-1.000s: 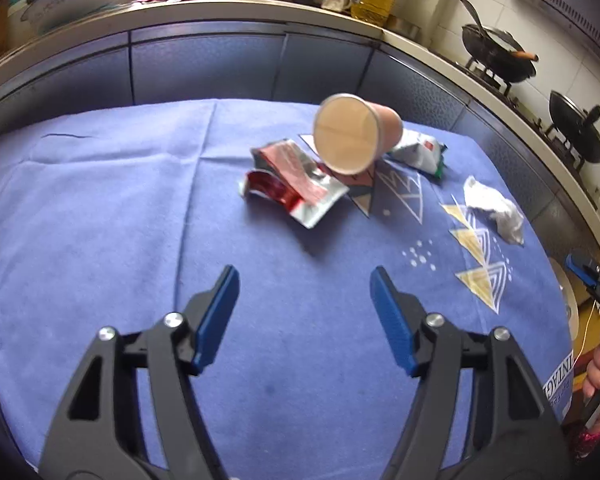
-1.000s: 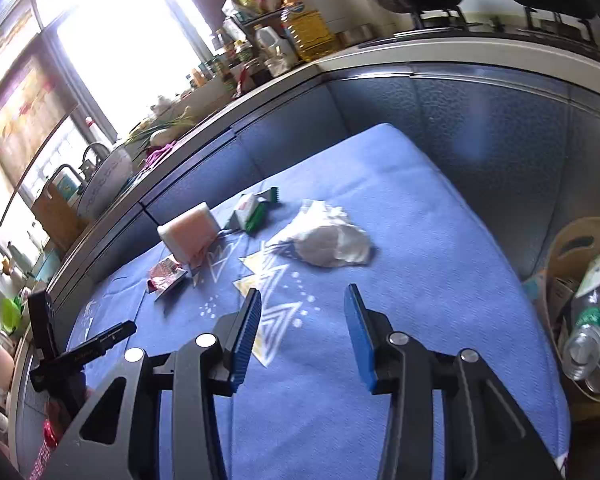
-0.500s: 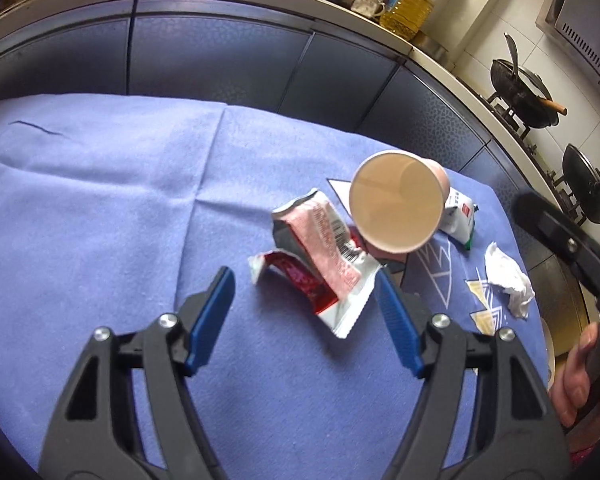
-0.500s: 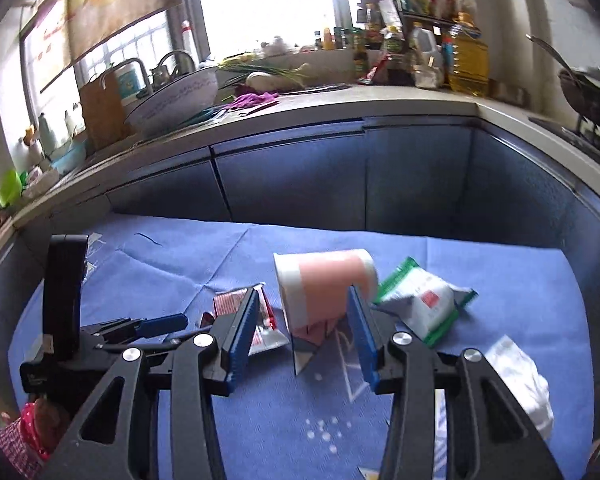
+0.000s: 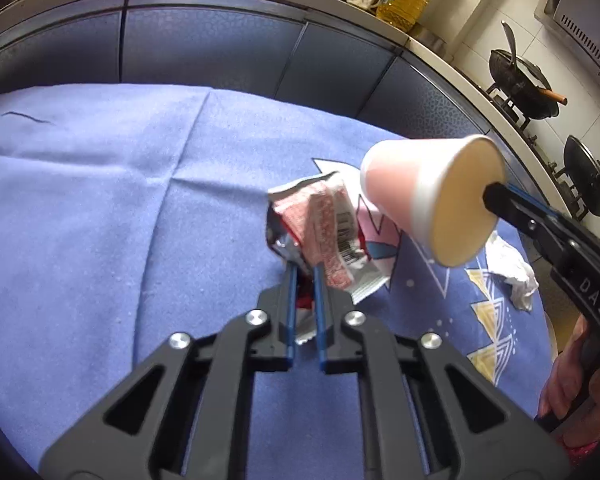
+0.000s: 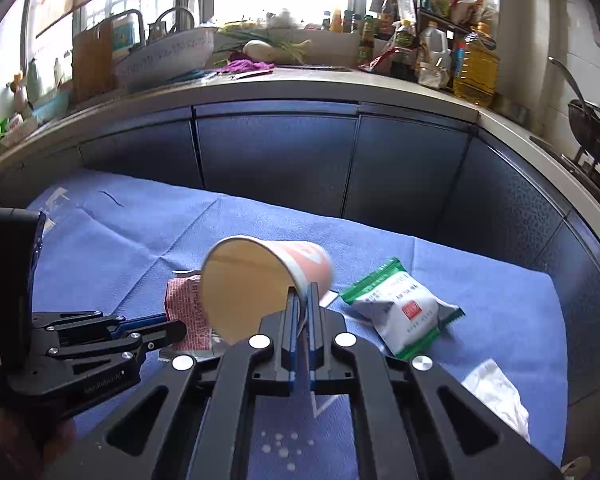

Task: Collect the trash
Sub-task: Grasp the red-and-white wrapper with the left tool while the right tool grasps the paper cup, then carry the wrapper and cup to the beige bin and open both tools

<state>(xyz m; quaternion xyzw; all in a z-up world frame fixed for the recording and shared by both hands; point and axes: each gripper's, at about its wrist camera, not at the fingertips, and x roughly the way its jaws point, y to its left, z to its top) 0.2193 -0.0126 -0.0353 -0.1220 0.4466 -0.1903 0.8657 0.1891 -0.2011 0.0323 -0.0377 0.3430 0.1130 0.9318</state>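
Blue cloth — dark cabinets, cluttered counter

Matt blue cloth; smooth paper cup; glossy, crinkled foil wrapper.

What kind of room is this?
It looks like a home kitchen. There's a wok sitting on a gas stove, a big cooking oil bottle on the counter, and a sink tap by the window.
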